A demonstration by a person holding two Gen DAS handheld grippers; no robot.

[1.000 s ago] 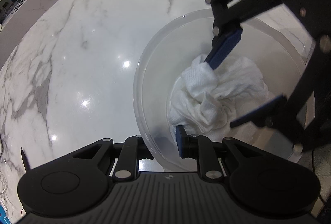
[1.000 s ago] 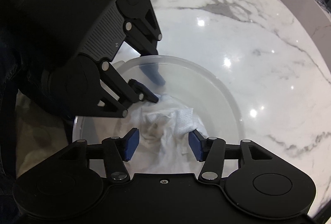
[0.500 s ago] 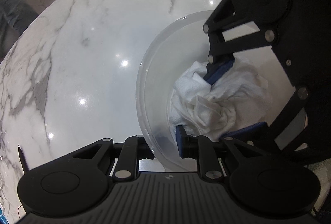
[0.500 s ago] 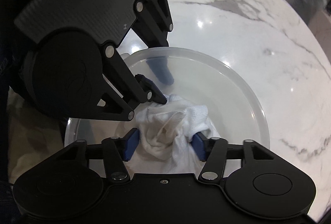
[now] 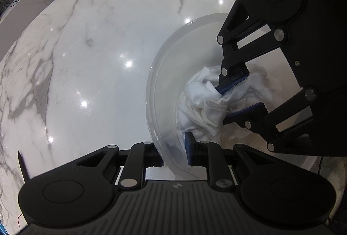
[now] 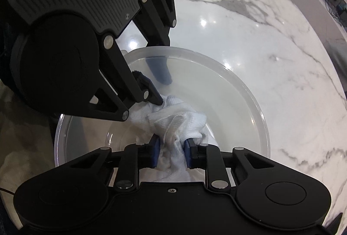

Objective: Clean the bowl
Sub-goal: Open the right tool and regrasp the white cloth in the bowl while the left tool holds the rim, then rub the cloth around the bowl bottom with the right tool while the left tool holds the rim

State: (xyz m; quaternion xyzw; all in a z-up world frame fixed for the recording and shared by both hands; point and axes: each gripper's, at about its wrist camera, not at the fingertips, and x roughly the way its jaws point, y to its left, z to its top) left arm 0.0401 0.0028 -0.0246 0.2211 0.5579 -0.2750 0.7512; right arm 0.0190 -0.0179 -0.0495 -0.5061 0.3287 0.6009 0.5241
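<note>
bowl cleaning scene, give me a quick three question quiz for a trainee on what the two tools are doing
1. True or false: the right tool is shut on the white cloth.
2. Where do the left tool fingers sit on the clear plastic bowl?
A. both inside it
B. one inside and one outside the wall, gripping the rim
C. both outside on the marble countertop
3. Fill in: the cloth lies ____ the bowl.

Key
1. True: its blue pads pinch a fold of the cloth.
2. B: the wall runs between the two fingers.
3. inside
</note>
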